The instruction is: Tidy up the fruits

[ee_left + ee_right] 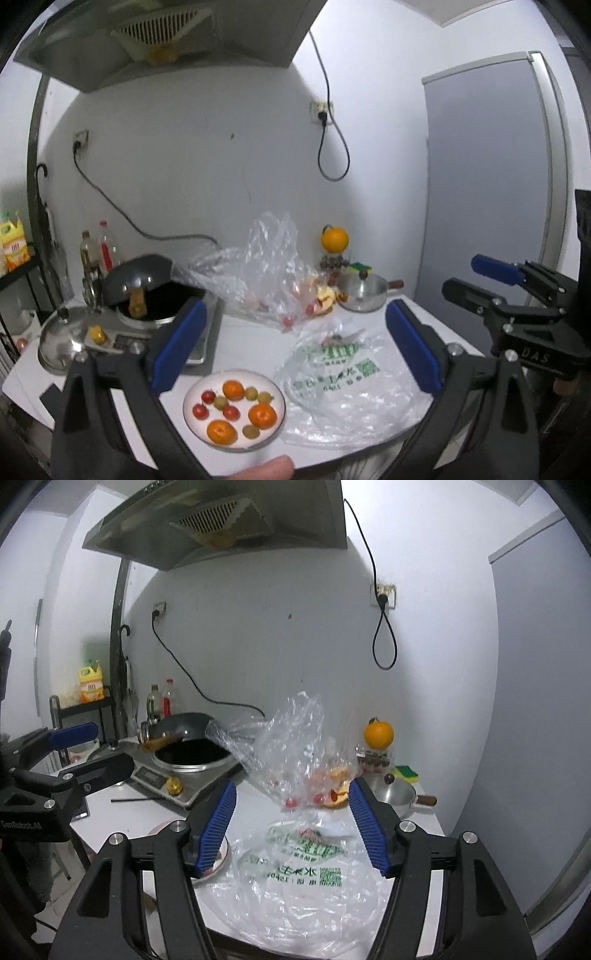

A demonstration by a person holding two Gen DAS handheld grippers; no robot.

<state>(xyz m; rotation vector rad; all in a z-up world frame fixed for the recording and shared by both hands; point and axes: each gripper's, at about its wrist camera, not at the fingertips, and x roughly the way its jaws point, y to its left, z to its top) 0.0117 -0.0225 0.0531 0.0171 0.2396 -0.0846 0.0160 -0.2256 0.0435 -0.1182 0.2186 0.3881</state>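
White counter against grey wall, under range hood

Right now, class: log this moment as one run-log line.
left gripper: open, empty | right gripper: open, empty | plate: tangerines, cherry tomatoes | clear bag: fruit inside

- White table carries everything.
- Plate of fruit near the front edge.
- Printed bag, flat, just right of the plate.
- Clear bag with fruit, behind.
- Cooker at left.
- Steel pot at back right.
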